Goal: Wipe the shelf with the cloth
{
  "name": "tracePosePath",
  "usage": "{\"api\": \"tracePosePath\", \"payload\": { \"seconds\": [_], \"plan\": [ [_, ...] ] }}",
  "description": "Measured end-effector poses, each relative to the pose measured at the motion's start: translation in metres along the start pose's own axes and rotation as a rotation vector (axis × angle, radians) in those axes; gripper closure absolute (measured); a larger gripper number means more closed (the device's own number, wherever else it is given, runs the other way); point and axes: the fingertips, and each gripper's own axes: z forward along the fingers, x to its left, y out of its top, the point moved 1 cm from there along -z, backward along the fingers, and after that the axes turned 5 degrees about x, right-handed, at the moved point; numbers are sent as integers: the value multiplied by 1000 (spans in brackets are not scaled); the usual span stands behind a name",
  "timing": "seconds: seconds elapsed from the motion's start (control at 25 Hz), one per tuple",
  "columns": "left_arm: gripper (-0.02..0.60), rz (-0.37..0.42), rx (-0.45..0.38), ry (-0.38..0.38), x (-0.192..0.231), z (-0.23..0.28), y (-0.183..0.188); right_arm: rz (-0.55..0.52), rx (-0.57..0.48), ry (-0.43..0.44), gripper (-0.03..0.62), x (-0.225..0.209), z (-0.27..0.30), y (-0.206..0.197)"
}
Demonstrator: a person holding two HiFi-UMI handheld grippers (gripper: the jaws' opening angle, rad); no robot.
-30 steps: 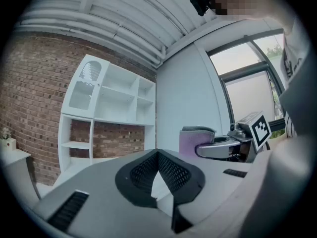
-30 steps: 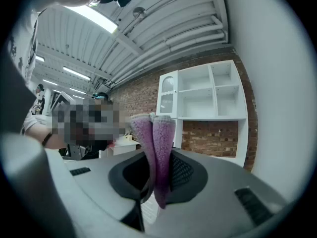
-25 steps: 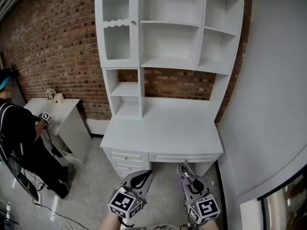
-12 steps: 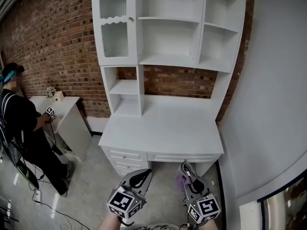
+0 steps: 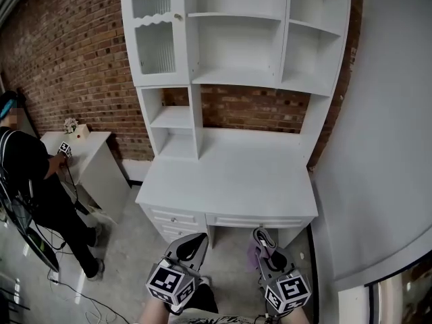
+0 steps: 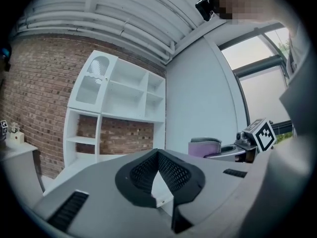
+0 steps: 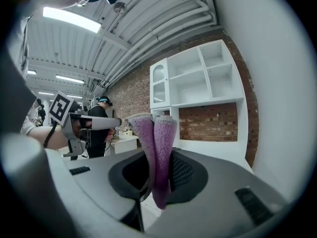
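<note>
Empty left hand-held gripper closed; right hand-held gripper clamped on cloth.

the shelf is plain white all over, its one door ribbed frosted glass; behind the shelf a brick wall runs red-brown with pale mortar lines; right of the shelf a side wall is flat pale grey. the cloth is fuzzy lilac-purple; the left gripper and right gripper are grey with black pads, each patterned with black-and-white squares; left of the shelf a person wears black beside a small white table; the floor below is glossy grey.
</note>
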Motion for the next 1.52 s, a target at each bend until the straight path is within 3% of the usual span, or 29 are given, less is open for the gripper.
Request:
{"api": "tracePosePath", "payload": {
  "seconds": [0.16,0.36,0.76,0.96,1.12,1.52],
  "plan": [
    [568,3,-32,10,28,28,3,5,-11,-17,522,-20,30,5],
    [568,9,-39,-35,80,82,7,15,-14,-61,522,-48,95,19],
    [568,7,-48,-100,236,203,59,17,-35,-135,522,-114,267,98],
    [568,5,-40,-107,293,249,77,7,-48,-147,522,-138,335,127],
    [568,19,-35,-108,315,279,86,-23,-65,-136,522,-153,372,148],
    [568,91,-39,-15,339,336,120,-99,-118,-9,520,-194,430,203]
  ]
}}
